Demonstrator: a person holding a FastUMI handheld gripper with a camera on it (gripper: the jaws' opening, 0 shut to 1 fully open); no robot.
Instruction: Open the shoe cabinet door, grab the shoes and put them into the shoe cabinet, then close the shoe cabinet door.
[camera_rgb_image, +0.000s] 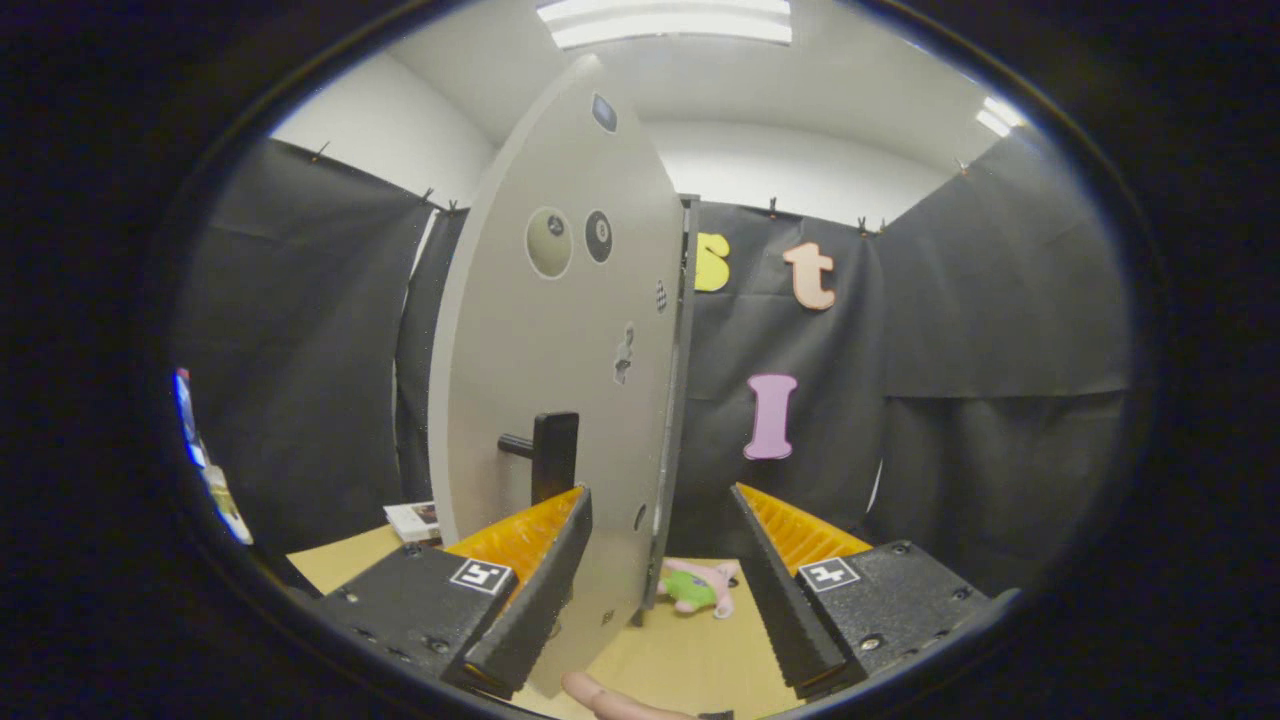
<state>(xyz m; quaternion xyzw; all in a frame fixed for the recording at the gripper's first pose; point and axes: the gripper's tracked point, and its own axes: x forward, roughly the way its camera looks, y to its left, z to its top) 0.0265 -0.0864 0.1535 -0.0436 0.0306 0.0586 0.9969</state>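
Note:
The grey shoe cabinet door (540, 330) stands swung out, seen almost edge-on, with several round stickers on its face. Its black handle (548, 455) juts out just above my left finger (545, 545). My gripper (660, 500) is open, its fingers wide apart. The door's thin dark edge (680, 420) runs down into the gap between them, nearer the left finger. The left finger overlaps the door's lower face; I cannot tell whether it touches. The right finger (790, 550) stands apart from the door.
A pink and green plush toy (700, 588) lies on the wooden surface (680, 660) just beyond the fingers, by the door's foot. A small flat box (415, 518) sits left of the door. A person's fingertip (610, 700) shows below the fingers.

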